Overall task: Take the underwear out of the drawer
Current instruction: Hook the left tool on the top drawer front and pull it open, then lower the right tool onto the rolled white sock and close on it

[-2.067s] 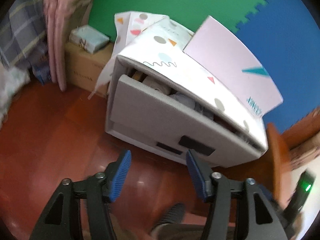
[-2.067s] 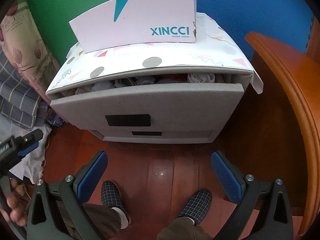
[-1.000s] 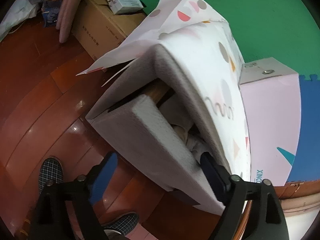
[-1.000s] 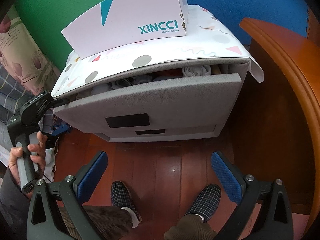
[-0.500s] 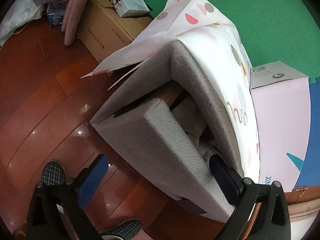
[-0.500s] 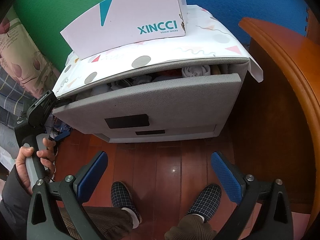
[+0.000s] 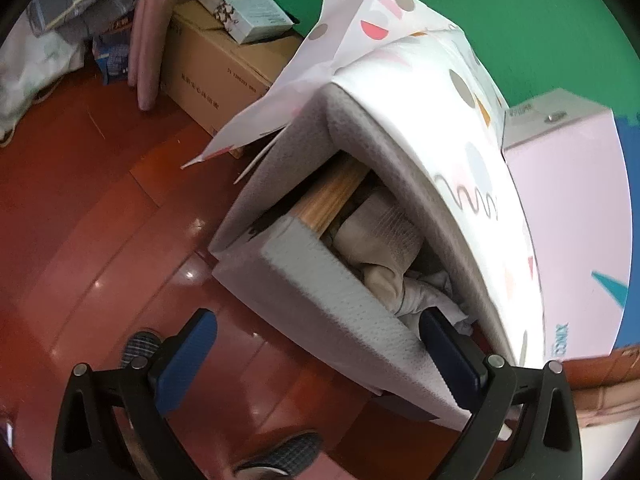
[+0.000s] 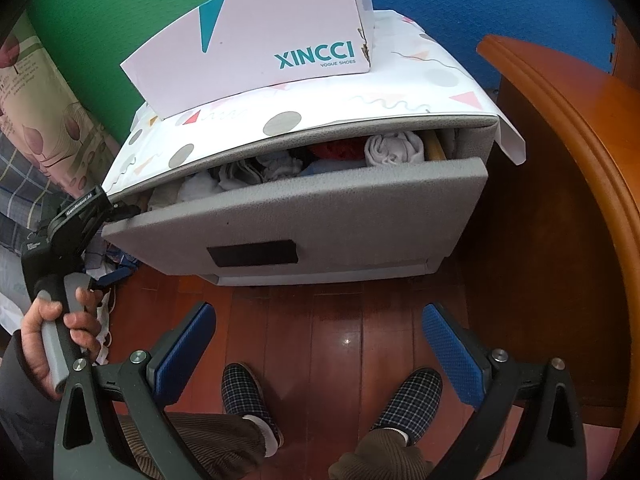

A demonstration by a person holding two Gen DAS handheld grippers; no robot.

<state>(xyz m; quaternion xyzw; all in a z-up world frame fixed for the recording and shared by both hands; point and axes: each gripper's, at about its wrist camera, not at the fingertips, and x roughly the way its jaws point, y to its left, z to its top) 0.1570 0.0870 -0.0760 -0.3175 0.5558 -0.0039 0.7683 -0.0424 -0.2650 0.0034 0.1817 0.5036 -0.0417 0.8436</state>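
Note:
The grey padded drawer [image 8: 320, 208] of a small cabinet stands partly pulled out. Folded underwear fills it: a pale beige bundle [image 7: 380, 240] at the left end, a white roll [image 8: 394, 148] and a red piece [image 8: 332, 150] further right. My left gripper [image 7: 316, 320] is open and straddles the drawer front [image 7: 320, 288] at its left end. One of its fingers [image 7: 440, 340] is inside the gap beside the clothes, the other hangs over the floor. My right gripper [image 8: 319, 312] is open and holds nothing, above the floor in front of the cabinet.
A pink XINCCI shoe box [image 8: 260, 48] lies on the cabinet's patterned paper cover. Curved wooden furniture [image 8: 560, 160] stands close on the right. A cardboard box [image 7: 224, 68] and bedding lie to the left. The person's checked slippers [image 8: 244, 396] are on the wooden floor below.
My left gripper has closed in on the drawer's left end with its jaws wider, one finger now in the gap. The drawer gap looks slightly wider. The right gripper stayed put.

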